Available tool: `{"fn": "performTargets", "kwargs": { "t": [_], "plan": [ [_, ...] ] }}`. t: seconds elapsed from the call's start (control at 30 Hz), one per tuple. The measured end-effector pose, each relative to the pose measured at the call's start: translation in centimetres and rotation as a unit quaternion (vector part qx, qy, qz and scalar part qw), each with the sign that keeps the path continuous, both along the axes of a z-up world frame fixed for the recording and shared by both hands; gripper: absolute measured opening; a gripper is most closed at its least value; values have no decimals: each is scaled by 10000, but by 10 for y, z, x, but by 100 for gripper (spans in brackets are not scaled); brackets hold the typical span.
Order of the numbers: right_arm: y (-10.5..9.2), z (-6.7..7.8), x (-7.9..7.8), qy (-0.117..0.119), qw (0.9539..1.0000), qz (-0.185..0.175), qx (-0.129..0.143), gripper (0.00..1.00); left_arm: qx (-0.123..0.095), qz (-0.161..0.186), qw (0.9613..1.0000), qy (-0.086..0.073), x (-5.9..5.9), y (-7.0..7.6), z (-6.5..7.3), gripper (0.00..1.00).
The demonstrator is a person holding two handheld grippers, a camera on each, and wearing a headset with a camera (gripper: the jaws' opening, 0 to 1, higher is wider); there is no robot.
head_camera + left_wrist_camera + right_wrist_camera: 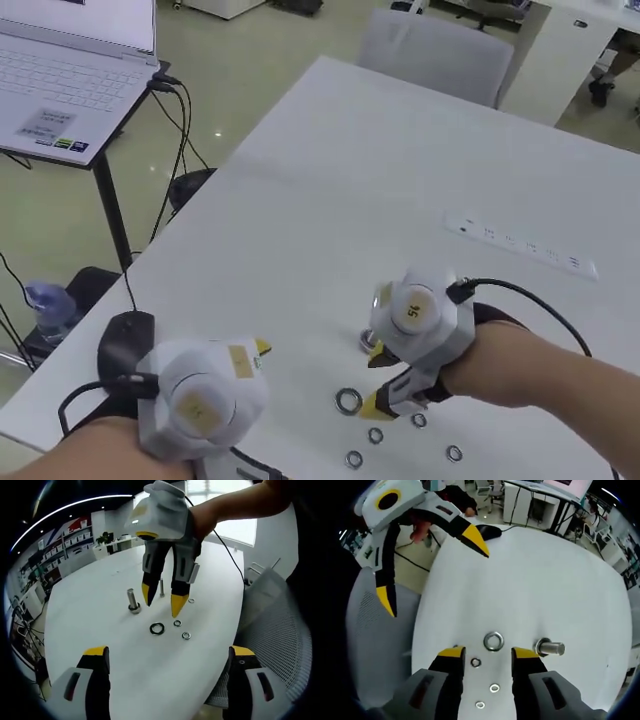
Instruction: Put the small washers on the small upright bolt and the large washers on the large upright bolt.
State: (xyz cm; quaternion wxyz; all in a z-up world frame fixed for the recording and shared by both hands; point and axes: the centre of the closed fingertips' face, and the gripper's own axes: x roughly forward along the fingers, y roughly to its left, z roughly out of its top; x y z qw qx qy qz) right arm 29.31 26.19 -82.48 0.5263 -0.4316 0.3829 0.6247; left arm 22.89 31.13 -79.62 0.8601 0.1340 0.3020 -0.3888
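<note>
Large washer (493,641): flat on the white table (545,580), sitting just ahead of your right tongs' tips. It's the only big ring I can spot.
Large bolt (550,647): upright just beside that washer, with a bare shank and nothing on it yet.
Small washers (186,635): several lie loose and flat, near the big ring.
Small bolt (161,587): the thin one, upright close behind the right tongs in the left gripper view. As far as I can tell, it's bare too.
Right gripper (488,653): jaws parted to a middling gap with nothing in them, poised over the large washer.
Left gripper (169,651): jaws spread wide and carrying nothing, held well apart from the parts.
Risk, the pinch: that ring is thin and flat. If you land on its face instead of straddling the rim, it will likely skate off across the smooth top.
Risk, the neighbour: a small washer sits right by one of your tips. Closing carelessly could drag it in.
Risk, the bolt: it looks to stand on its head alone. Swing in low and a jaw could knock it over.
</note>
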Motion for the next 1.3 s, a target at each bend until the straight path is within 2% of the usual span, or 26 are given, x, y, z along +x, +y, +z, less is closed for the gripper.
{"fn": "performTargets", "kwargs": {
  "t": [0.2, 0.27, 0.37, 0.47, 0.63, 0.73, 1.03, 1.3],
  "plan": [
    [1, -13, 2, 28, 9999, -91, 79, 38, 17, 18, 10000, 37, 2, -1, -2, 99],
    [2, -17, 3, -7, 9999, -95, 85, 38, 2, 35, 10000, 18, 3, -1, -2, 99],
    [3, -28, 5, -35, 10000, -77, 50, 39, -97, 53, 9999, 101, 2, -1, -2, 100],
    [2, -38, 8, -90, 9999, -84, 5, 39, -87, 61, 9999, 94, 1, -1, -3, 100],
    [4, -46, 10, -152, 9998, -116, 56, 39, -51, 46, 9999, 106, 0, -2, -4, 100],
    [3, -51, 9, -155, 9998, -62, -66, 39, -52, 31, 9999, 104, 0, -4, -5, 100],
    [9, -54, 12, -155, 9997, -167, -44, 38, -60, 53, 9999, 102, 0, -5, -4, 99],
    [9, -54, 11, -171, 9995, -232, -151, 35, -18, 55, 9999, 122, -2, -3, -6, 96]
  ]
}}
